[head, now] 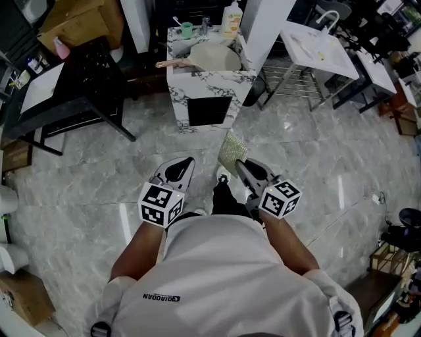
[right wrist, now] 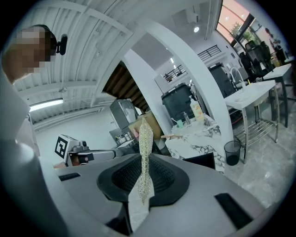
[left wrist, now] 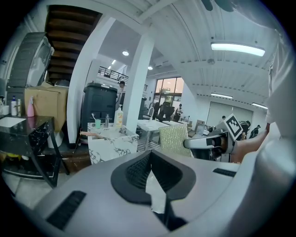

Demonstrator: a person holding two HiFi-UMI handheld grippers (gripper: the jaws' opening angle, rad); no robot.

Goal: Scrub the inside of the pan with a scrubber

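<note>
A pale pan (head: 214, 58) with a wooden handle lies on a marble-patterned counter (head: 209, 85) well ahead of me. Low in front of my body, my right gripper (head: 240, 164) is shut on a gold-green glittery scrubber (head: 232, 152), whose free end points towards the counter. The right gripper view shows the scrubber (right wrist: 145, 152) edge-on, pinched between the dark pads. To its left my left gripper (head: 183, 164) is shut with nothing in it; its own view shows the jaws (left wrist: 150, 155) closed and the scrubber (left wrist: 175, 139) off to the right. Both grippers are far from the pan.
A soap bottle (head: 231, 20) and a green cup (head: 187, 29) stand on the counter behind the pan. A black table (head: 72, 85) is at the left, a white sink stand (head: 319, 46) at the right. Marble floor (head: 99, 178) lies between me and the counter.
</note>
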